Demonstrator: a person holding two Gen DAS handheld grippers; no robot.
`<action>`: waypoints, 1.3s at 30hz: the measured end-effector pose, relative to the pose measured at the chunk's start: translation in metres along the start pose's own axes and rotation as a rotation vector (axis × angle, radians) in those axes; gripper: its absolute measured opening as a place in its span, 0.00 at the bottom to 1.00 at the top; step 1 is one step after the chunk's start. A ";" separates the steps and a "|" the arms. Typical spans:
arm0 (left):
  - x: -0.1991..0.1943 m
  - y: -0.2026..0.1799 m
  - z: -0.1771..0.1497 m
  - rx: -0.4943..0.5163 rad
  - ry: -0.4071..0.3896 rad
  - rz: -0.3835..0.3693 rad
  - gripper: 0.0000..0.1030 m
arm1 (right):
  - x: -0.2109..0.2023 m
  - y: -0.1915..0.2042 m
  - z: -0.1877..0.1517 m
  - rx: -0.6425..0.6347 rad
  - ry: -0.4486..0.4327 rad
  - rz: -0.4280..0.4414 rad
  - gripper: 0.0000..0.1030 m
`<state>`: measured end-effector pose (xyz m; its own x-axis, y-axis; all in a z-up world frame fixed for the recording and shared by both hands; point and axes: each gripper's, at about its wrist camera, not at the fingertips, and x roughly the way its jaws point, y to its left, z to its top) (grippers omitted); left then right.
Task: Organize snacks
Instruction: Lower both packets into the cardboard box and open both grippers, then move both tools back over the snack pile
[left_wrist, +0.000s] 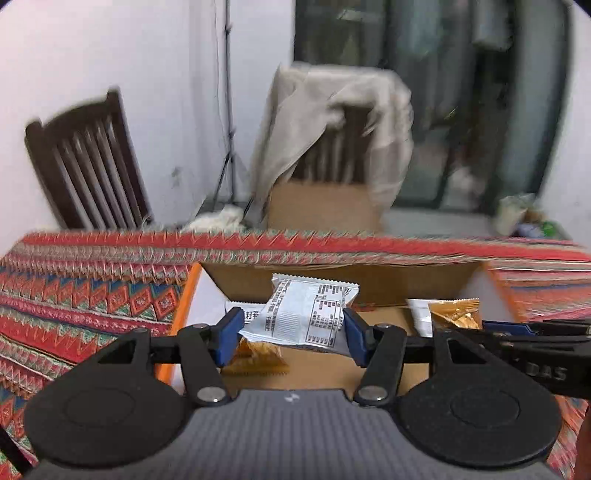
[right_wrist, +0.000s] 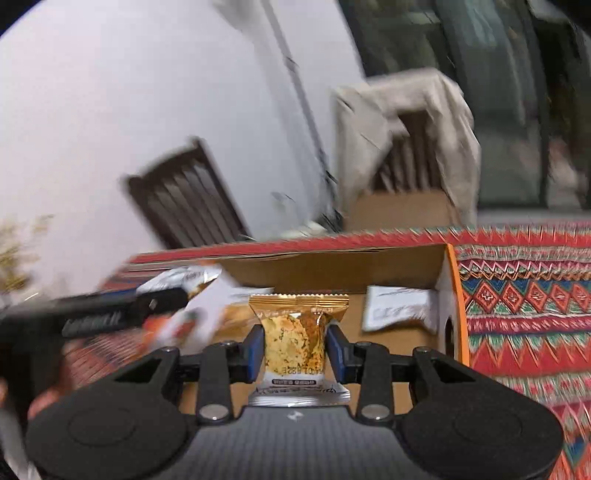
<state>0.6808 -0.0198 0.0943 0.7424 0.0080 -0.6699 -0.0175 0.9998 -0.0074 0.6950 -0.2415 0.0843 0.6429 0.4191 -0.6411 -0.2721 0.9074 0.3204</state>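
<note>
In the left wrist view, the left gripper (left_wrist: 293, 334) has its 2 blue-padded fingers closed against the sides of a silver snack packet (left_wrist: 304, 314). The packet shows its back, with a barcode and a printed table of small characters too fine to read, and its crimped edge is serrated. It hangs over the open cardboard box (left_wrist: 332, 369), whose brown floor holds a gold foil packet (left_wrist: 258, 356) under the left finger, plus a white packet (left_wrist: 419, 317) and another gold packet (left_wrist: 458, 314) at the right. The right gripper's black body (left_wrist: 535, 350) enters from the right, marked "DAS". A woven cloth (left_wrist: 92, 295) with red zigzag and diamond bands covers the table. Behind stand a dark slatted chair (left_wrist: 88, 162) and a second chair draped in beige fabric (left_wrist: 332, 122).

In the right wrist view, the right gripper (right_wrist: 295, 349) clamps a gold snack packet (right_wrist: 295, 332) upright, its clear window showing a crumbly yellow biscuit; the white strip of print below is unreadable. Only here is the box's orange-edged right wall (right_wrist: 458, 314) seen, with a white packet (right_wrist: 399, 308) lying beside it. The left gripper (right_wrist: 110, 314) is blurred at the left.
</note>
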 end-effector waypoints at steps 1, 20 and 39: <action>0.018 0.000 0.005 -0.011 0.036 0.000 0.57 | 0.021 -0.006 0.009 0.019 0.031 -0.026 0.34; -0.015 0.027 0.020 0.018 0.064 -0.050 0.81 | 0.031 -0.005 0.043 0.125 0.026 -0.057 0.69; -0.325 0.082 -0.207 0.186 -0.505 0.068 1.00 | -0.279 0.055 -0.123 -0.226 -0.313 -0.015 1.00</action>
<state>0.2999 0.0556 0.1579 0.9741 0.0344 -0.2233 0.0078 0.9826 0.1857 0.4125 -0.3045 0.1955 0.8260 0.4078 -0.3892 -0.3896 0.9119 0.1288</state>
